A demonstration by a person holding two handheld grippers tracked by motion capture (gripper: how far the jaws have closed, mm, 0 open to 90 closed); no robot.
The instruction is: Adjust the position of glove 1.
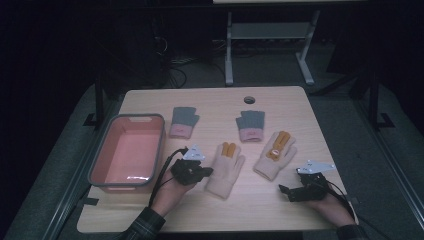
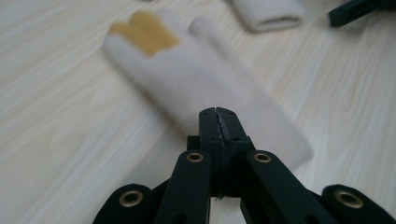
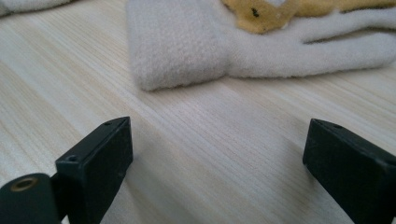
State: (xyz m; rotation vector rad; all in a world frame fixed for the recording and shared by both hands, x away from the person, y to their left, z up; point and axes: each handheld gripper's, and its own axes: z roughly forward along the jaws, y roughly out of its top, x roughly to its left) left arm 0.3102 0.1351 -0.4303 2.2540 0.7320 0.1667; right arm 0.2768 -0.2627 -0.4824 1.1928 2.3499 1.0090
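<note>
Two fuzzy cream gloves (image 1: pixel 226 169), woodgrain table (image 1: pixel 210 100)

Cream glove (image 1: pixel 225 170) w/ orange fingertips, flat on table, just right of pink tub.

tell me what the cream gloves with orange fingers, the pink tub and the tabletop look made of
Cream gloves with orange fingers: soft knit or fleece, judging by the fuzzy, matte nap in the right gripper view. Pink tub with grey rim: probably moulded plastic, smooth with a faint sheen on its floor. Tabletop: pale wood or wood-look laminate, with fine straight grain lines; which one is unclear.
</note>
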